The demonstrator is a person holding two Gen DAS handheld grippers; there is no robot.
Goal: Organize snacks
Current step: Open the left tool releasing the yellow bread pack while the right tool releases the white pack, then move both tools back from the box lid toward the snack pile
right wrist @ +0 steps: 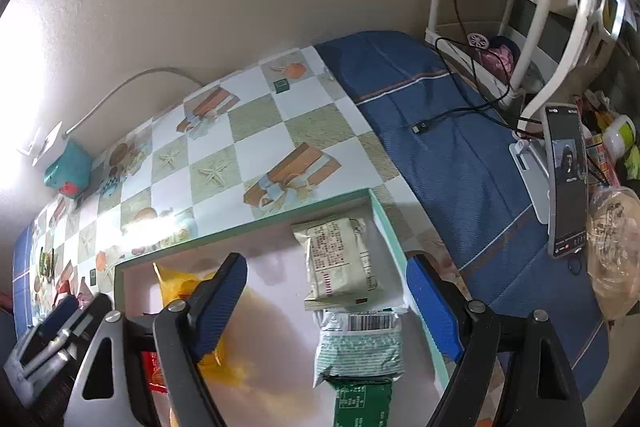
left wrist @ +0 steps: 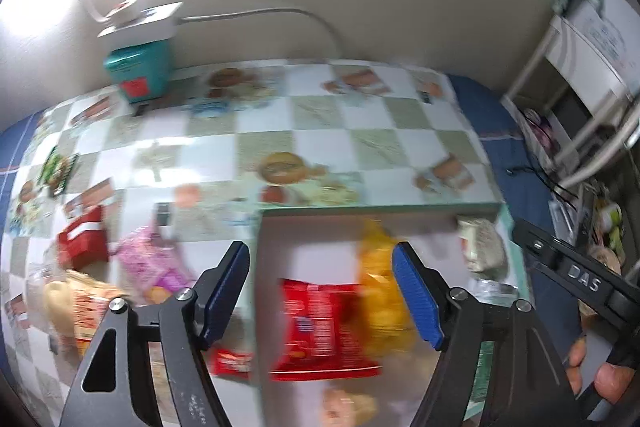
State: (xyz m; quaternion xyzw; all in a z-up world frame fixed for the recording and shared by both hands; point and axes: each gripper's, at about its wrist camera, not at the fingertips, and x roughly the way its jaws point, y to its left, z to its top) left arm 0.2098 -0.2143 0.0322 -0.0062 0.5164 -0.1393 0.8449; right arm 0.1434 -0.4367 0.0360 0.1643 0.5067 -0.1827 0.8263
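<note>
Hovering above the white box on the desk, the left gripper and right gripper both stand wide and hold nothing. Several snack packets already lie inside the box, and the pink packet waits outside, left of it. It looks light, soft and crinkly, so I would pinch it at a flat sealed edge.

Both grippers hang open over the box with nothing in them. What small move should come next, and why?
Probably swing the left gripper leftward toward the pink packet or the red packet. Both lie on the tablecloth, outside the box, which already holds several snacks. The right gripper hovers over the box's right side, farther from them.
</note>
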